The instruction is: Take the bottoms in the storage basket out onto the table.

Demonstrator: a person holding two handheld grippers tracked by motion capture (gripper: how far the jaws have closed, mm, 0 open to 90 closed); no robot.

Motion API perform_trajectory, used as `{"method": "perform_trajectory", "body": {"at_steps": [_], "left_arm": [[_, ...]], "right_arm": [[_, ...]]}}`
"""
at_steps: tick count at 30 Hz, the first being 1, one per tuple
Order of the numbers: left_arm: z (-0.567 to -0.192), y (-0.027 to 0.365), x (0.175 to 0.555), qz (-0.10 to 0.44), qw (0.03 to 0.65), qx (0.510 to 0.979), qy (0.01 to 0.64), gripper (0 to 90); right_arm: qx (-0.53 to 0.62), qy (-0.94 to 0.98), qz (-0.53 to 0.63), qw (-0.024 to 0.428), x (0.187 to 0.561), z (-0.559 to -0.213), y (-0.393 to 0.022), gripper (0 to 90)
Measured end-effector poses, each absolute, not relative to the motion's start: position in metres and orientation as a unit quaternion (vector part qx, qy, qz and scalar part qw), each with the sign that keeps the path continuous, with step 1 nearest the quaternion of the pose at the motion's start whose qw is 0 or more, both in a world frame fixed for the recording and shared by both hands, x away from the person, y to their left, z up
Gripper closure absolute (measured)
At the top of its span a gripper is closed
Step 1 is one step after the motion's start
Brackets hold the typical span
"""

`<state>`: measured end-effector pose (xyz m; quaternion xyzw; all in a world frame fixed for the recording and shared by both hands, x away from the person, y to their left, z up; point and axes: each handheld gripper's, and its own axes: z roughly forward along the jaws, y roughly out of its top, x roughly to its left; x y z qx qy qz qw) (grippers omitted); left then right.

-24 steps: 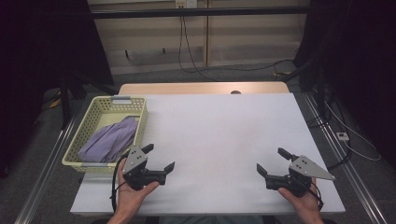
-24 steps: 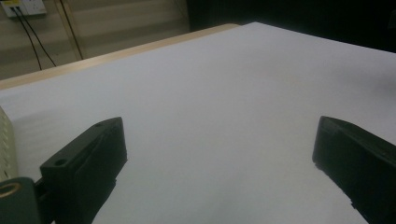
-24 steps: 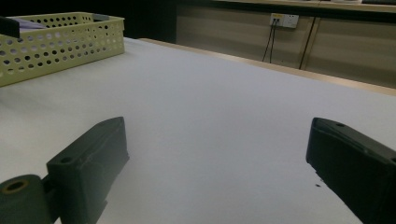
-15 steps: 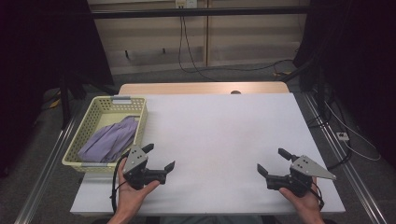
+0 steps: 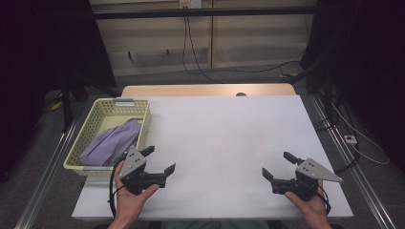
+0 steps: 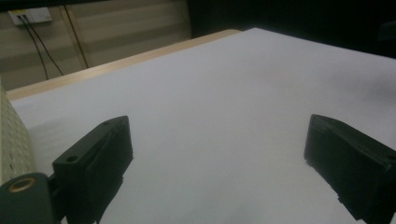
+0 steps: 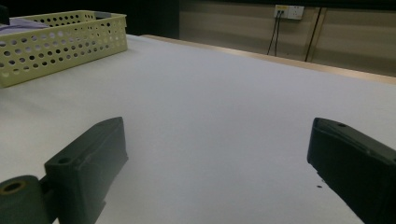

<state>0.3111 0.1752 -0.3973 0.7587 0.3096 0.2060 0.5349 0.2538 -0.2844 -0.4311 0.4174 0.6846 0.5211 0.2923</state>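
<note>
I see a wide white counter (image 5: 224,143) with a smooth matte top; a strip of pale wood shows along its far edge. At its left side sits a pale yellow plastic basket (image 5: 139,110), rectangular, its walls pierced with rows of round holes. A soft lavender cloth (image 5: 112,143) lies crumpled inside it, folds running the long way of the basket.

My left gripper (image 5: 159,161) rests low over the counter near the front left corner, just beside the basket's near right corner. Its black jaws stand wide apart with nothing between them; in the left gripper view I see only bare white surface in the gap, and the basket's perforated wall at that frame's left edge. The cloth lies just beyond and to the left of these jaws, inside the basket, not touched.

My right gripper (image 5: 277,165) sits near the front right corner, well apart from the basket. Its jaws are also spread wide and empty. In the right gripper view the basket (image 7: 60,39) stands far off at the upper left.

Between the two grippers the counter is open and flat. The front edge runs close under both hands; the right edge lies just beyond the right gripper's grey plate.
</note>
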Motion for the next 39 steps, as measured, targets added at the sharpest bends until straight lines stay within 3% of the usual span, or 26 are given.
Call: {"method": "perform_trajectory", "body": {"at_steps": [8,15,20,24,33,39], "left_arm": [[-0.391,0.195,0.318,0.177,0.539,0.747,0.346,9.0],[-0.386,0.202,0.321,0.191,0.540,0.740,0.352,6.7],[-0.373,0.212,0.326,0.163,0.541,0.739,0.367,5.5],[-0.373,0.215,0.327,0.200,0.521,0.749,0.357,5.2],[-0.366,0.225,0.335,0.198,0.491,0.765,0.366,5.6],[-0.359,0.237,0.344,0.238,0.467,0.765,0.374,6.4]], "right_arm": [[0.418,0.687,0.518,0.293,0.254,-0.432,-0.284,4.6],[0.420,0.686,0.518,0.292,0.251,-0.432,-0.285,4.6],[0.419,0.686,0.518,0.291,0.251,-0.432,-0.285,4.3],[0.420,0.688,0.516,0.289,0.253,-0.433,-0.284,4.2],[0.418,0.692,0.514,0.287,0.253,-0.433,-0.284,4.3],[0.419,0.692,0.514,0.286,0.253,-0.433,-0.284,4.3]]}}
